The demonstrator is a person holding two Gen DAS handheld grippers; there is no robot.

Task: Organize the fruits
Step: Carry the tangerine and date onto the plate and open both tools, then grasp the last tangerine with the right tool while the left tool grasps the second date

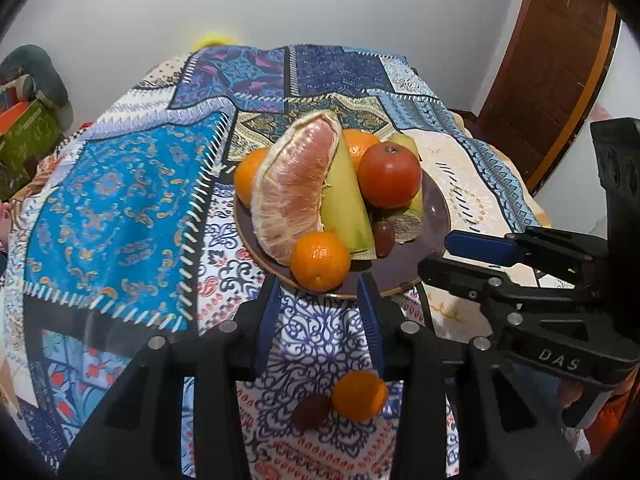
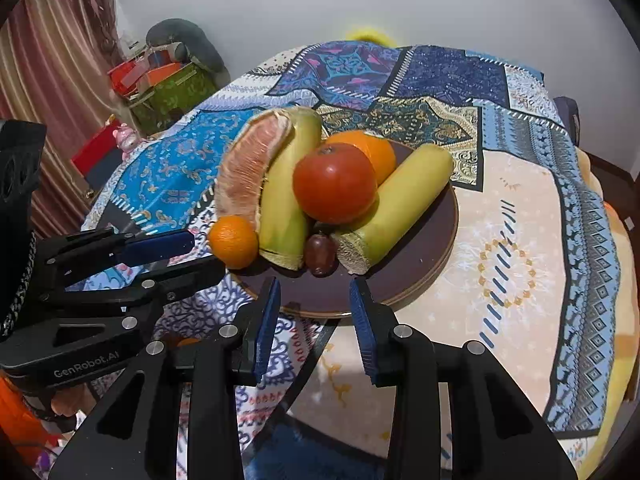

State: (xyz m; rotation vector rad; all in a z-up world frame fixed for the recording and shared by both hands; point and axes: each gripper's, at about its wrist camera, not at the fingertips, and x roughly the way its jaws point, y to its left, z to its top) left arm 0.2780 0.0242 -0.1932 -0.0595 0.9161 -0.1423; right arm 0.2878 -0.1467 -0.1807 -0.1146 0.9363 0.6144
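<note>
Ahead of me a plain white wall closes the room. A patchwork cloth in blues covers the table. Far left hangs a striped pinkish curtain above cluttered boxes; a brown wooden door stands right.

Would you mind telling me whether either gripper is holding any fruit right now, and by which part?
Nothing is held. The left gripper and right gripper are both open and empty in front of the plate.
</note>
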